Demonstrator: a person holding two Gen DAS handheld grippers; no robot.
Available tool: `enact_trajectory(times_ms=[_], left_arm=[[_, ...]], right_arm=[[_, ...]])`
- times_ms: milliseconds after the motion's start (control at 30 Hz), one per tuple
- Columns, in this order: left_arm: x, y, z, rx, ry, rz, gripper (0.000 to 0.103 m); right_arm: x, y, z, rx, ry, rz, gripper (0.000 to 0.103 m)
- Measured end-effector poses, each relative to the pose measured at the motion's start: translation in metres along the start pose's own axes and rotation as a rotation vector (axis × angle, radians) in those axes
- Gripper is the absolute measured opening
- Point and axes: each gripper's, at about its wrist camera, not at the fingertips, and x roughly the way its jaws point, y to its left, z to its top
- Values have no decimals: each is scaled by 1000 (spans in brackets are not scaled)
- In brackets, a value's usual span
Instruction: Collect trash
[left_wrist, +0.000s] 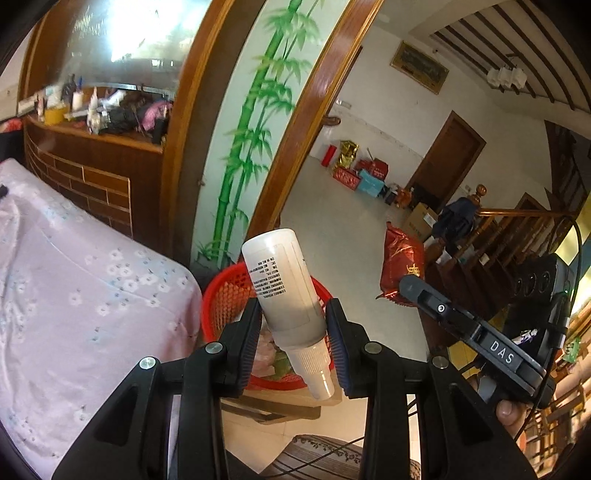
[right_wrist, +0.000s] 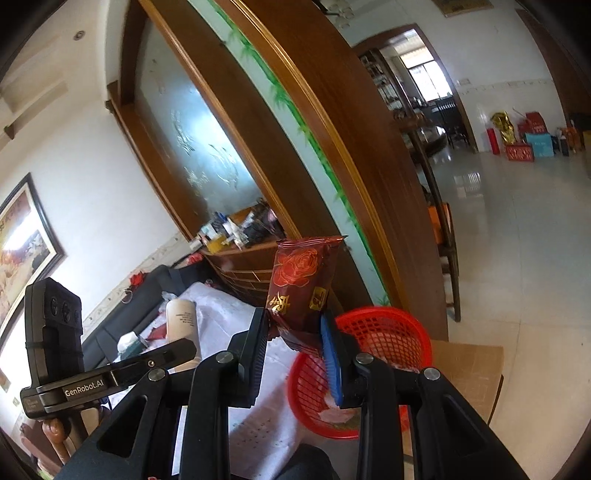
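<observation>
The left gripper (left_wrist: 293, 332) held a white bottle (left_wrist: 282, 284) tight between its pads, cap end pointing down, in the lower middle of its view. Just behind the bottle sat a red basket (left_wrist: 225, 295) with some trash already inside. The right gripper (right_wrist: 295, 339) squeezed a dark red snack packet (right_wrist: 301, 291) in the middle of its view. The basket (right_wrist: 388, 332) was at the lower right there, resting on a cardboard box (right_wrist: 472, 365). A pink flowered cover (left_wrist: 74, 280) filled the left side.

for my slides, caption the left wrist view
Left tongs grip a white bottle above the red basket.
</observation>
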Motion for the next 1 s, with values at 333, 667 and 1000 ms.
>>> enact_trajectory(times_ms=[333,667,1000], left_arm=[[64,15,-5,-4,113,-20,34],[108,22,-19,5,213,-13,34],[92,38,-24,-17,197,42,64]], right_arm=[[32,-33,-6,84,88,-34,30],[61,-48,-13,123,154,-59,32],[72,-67,-16,216,151,-63,61]])
